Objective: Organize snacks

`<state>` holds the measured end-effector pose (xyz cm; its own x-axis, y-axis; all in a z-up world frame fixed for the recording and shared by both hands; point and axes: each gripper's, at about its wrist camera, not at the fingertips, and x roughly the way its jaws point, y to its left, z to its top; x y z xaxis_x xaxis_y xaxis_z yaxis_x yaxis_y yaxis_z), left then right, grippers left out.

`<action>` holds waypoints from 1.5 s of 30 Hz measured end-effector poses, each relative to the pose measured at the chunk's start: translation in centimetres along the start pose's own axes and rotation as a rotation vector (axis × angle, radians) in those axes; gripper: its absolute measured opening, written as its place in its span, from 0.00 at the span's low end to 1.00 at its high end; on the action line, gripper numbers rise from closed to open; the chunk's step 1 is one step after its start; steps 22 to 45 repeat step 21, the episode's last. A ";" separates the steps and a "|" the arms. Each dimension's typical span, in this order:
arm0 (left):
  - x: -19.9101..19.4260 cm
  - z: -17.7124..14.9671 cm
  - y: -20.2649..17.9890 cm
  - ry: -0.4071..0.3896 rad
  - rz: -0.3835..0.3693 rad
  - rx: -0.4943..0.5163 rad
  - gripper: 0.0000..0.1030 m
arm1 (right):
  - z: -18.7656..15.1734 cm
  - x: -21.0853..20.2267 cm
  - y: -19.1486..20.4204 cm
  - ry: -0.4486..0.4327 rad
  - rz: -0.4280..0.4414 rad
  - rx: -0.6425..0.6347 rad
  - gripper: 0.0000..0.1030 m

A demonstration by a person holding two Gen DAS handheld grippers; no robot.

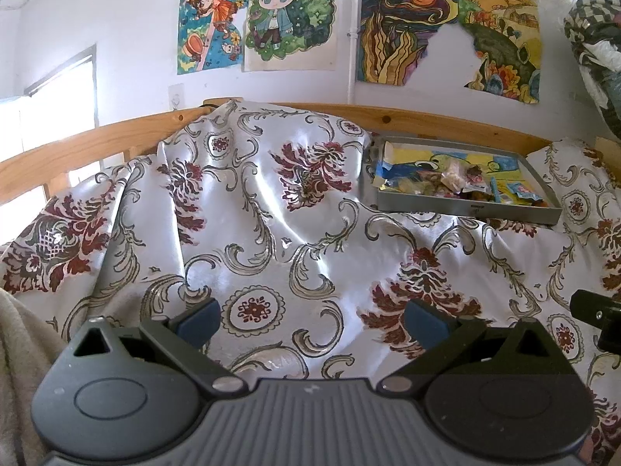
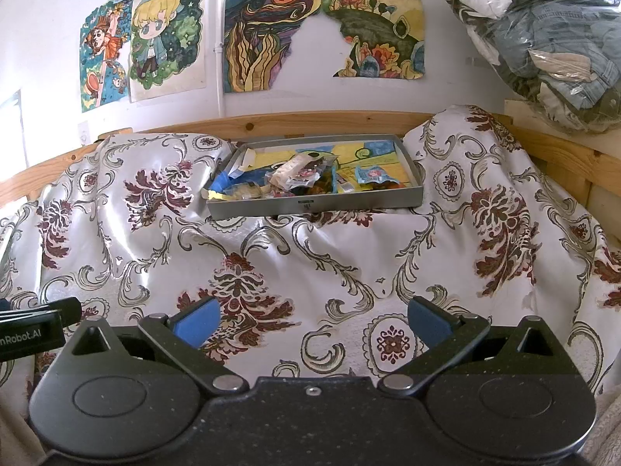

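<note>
A grey metal tray (image 2: 310, 206) rests on a floral cloth at the back, against the wooden rail. Inside it lies a heap of several wrapped snacks (image 2: 306, 180) over a coloured drawing. The same tray (image 1: 465, 206) shows at the right in the left wrist view, with its snacks (image 1: 458, 182). My left gripper (image 1: 314, 322) is open and holds nothing, well short of the tray. My right gripper (image 2: 312, 320) is open too, empty, low over the cloth in front of the tray. A piece of the right gripper shows at the left view's right edge.
A white satin cloth with red flowers (image 2: 271, 272) covers the bed in folds. A wooden headboard rail (image 2: 349, 120) runs behind the tray. Drawings hang on the wall (image 2: 322, 27). A plastic bag of clothes (image 2: 543, 39) sits top right. A beige blanket (image 1: 15, 349) lies at the left.
</note>
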<state>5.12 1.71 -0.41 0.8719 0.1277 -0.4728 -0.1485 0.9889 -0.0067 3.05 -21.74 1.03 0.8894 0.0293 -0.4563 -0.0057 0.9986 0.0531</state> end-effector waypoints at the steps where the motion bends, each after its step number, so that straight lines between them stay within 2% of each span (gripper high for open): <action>1: 0.0 0.0 0.0 0.001 0.001 0.000 1.00 | 0.0 0.0 0.0 0.000 0.000 0.000 0.99; 45: 0.1 -0.1 0.1 0.006 -0.011 -0.002 1.00 | 0.1 0.0 0.0 0.002 -0.001 0.000 0.99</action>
